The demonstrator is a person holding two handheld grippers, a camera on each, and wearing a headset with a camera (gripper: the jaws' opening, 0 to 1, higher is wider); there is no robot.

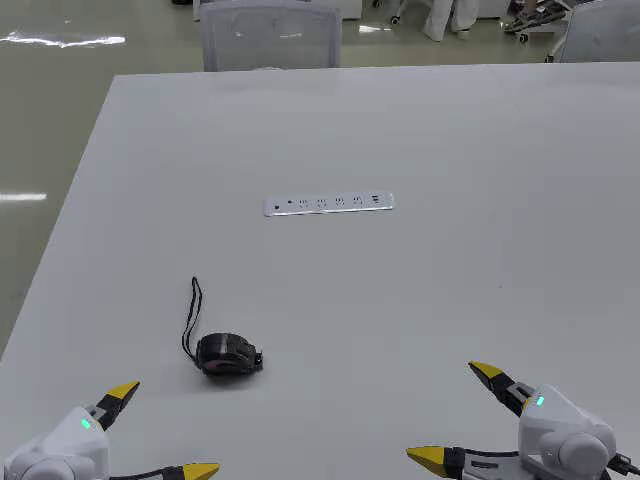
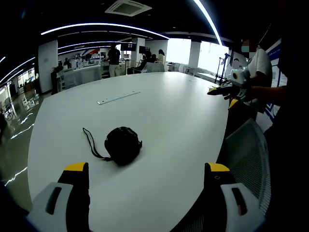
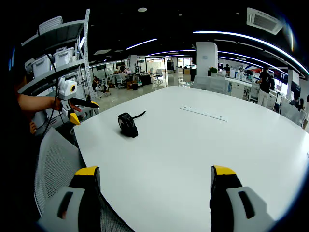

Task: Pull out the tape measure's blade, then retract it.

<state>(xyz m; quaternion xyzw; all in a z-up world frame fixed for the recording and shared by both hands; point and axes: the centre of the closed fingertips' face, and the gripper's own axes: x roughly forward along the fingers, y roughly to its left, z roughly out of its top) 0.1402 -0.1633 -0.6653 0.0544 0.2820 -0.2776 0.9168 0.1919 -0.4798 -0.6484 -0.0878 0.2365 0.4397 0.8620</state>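
Note:
A small black tape measure (image 1: 228,355) with a black wrist strap (image 1: 190,312) lies on the white table (image 1: 400,130), blade fully in. My left gripper (image 1: 158,428) is at the bottom left, open and empty, just short of the tape measure (image 2: 122,144). Far off at the bottom right, my right gripper (image 1: 462,412) stands open with nothing in it. From the right gripper view the tape measure (image 3: 127,123) sits to the left, with the left gripper (image 3: 81,109) beyond it. The right gripper (image 2: 223,95) shows at the table's far side in the left gripper view.
A white power strip (image 1: 329,204) lies flat mid-table beyond the tape measure. Grey chairs (image 1: 270,32) stand at the far edge of the table. A mesh chair back (image 2: 246,154) is beside the near edge. People stand far back in the office.

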